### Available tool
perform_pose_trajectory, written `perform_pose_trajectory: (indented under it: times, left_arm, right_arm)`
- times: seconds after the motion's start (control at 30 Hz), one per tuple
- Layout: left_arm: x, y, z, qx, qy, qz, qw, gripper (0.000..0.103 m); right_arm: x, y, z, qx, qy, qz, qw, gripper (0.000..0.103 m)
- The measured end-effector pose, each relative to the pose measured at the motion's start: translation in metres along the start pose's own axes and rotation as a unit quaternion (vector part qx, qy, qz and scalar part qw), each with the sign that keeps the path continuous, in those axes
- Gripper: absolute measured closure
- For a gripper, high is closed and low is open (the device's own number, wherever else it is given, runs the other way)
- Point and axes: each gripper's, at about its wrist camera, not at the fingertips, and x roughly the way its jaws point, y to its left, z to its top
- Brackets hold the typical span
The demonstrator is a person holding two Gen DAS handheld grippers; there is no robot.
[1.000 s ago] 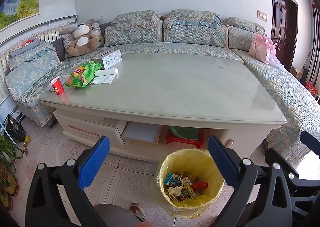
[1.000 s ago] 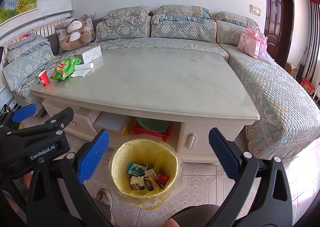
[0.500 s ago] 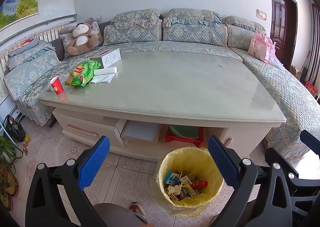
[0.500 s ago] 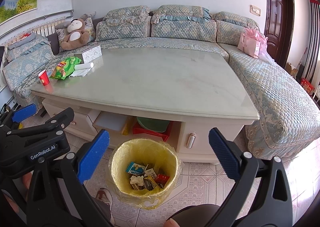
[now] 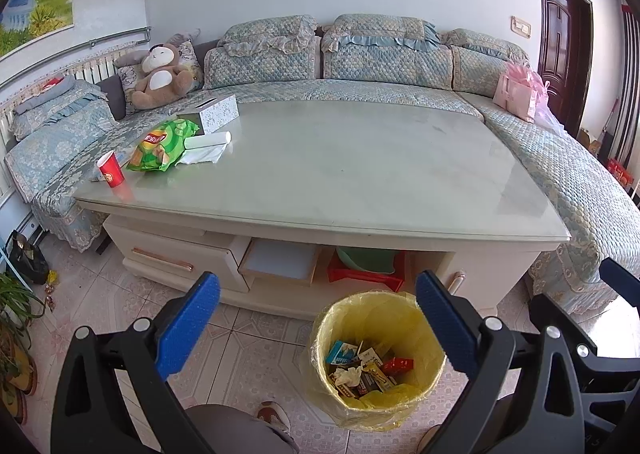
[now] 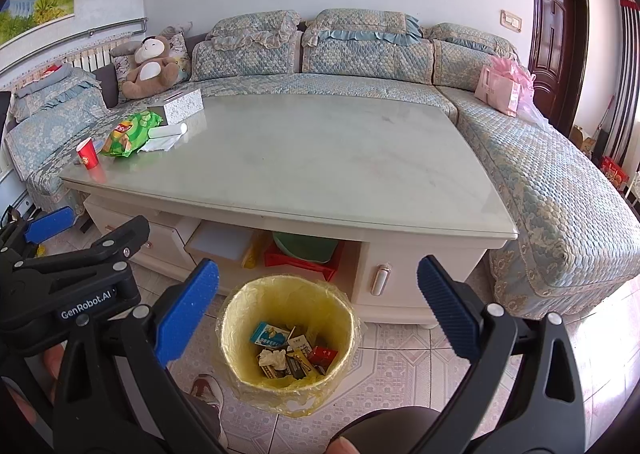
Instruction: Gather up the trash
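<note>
A: What is shown in the left wrist view?

B: The left gripper (image 5: 316, 328) is seen spread wide, nothing held. Just below and ahead of it, a yellow-lined trash bin (image 5: 376, 358) is seen on the tiled floor, partly filled with cartons and crumpled paper. Far ahead to the left, on the glossy desk (image 5: 340, 174), a green chip bag (image 5: 164, 140), a red paper cup (image 5: 111, 175) and a white tissue (image 5: 202, 154) are grouped.

A: And in the right wrist view?

B: The right gripper (image 6: 318, 320) is likewise held open and empty, the bin directly beneath. The bag is judged light, crinkly and slippery, best pinched at a flat edge. The cup is thin-walled and easily crushed, so its rim should be taken gently.
</note>
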Motion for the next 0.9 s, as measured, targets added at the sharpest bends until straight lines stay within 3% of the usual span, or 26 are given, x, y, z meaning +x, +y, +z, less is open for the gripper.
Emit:
perform_pose_trajectory:
  times: [0.9]
  left_arm:
    - [0.0006,-0.0051,0.0007,0.008,0.006,-0.012,0.9999,0.007]
  right_arm:
    - [-0.0054,-0.0047,-0.0021,0.004,-0.002,-0.006,1.0,0.006]
